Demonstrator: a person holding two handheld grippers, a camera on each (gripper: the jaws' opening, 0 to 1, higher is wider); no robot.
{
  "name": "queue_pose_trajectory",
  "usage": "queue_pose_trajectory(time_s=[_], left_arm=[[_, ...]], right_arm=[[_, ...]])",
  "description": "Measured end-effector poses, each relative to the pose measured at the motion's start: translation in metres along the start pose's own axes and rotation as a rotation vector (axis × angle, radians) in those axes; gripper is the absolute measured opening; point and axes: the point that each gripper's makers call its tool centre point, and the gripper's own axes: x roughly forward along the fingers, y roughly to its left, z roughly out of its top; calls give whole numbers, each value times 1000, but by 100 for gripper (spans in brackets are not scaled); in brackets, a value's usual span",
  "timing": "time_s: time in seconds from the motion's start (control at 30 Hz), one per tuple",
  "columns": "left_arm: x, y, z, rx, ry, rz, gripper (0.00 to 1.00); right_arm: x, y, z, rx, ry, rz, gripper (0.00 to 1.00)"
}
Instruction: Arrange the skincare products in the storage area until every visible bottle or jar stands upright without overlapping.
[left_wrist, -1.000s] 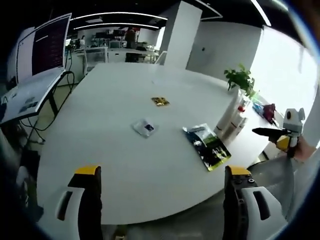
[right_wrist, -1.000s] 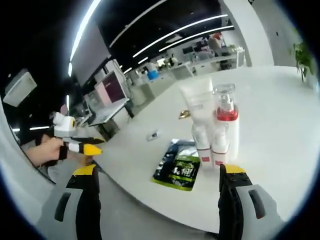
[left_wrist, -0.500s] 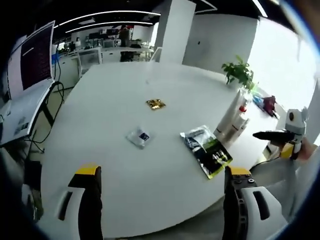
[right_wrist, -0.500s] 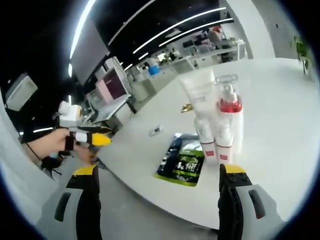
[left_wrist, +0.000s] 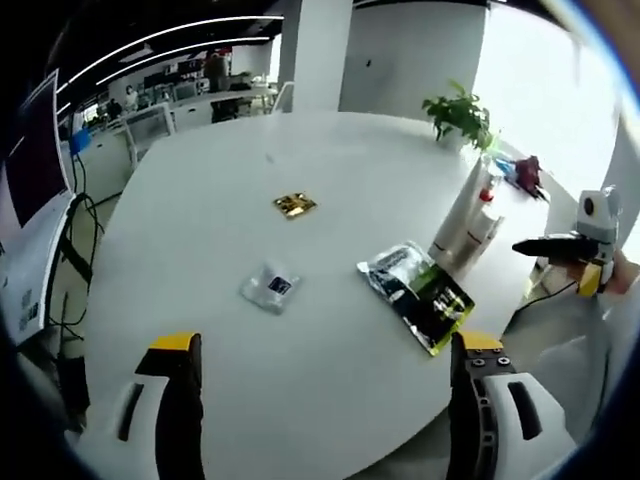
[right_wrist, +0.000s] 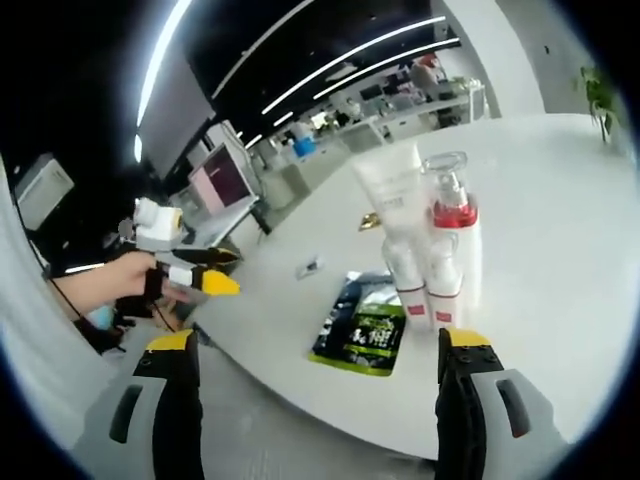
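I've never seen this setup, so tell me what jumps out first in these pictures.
A tight cluster of upright skincare bottles stands near the white table's edge, just ahead of the right gripper, whose jaws are spread wide. Beside them a dark and green sachet lies flat. Farther across the table, a small clear packet and a gold packet lie apart.

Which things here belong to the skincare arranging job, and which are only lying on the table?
Job: white tube; pump bottle with red collar, both upright near the table edge.

Lying about: green-black sachet; small clear packet; gold packet; potted plant.
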Motion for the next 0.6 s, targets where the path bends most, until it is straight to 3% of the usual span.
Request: queue_pose_trajectory(time_s=[0.6], left_arm=[[45, 23, 2, 105, 112, -38, 92]], right_arm=[[-2, -5, -1, 32, 4, -37, 98]])
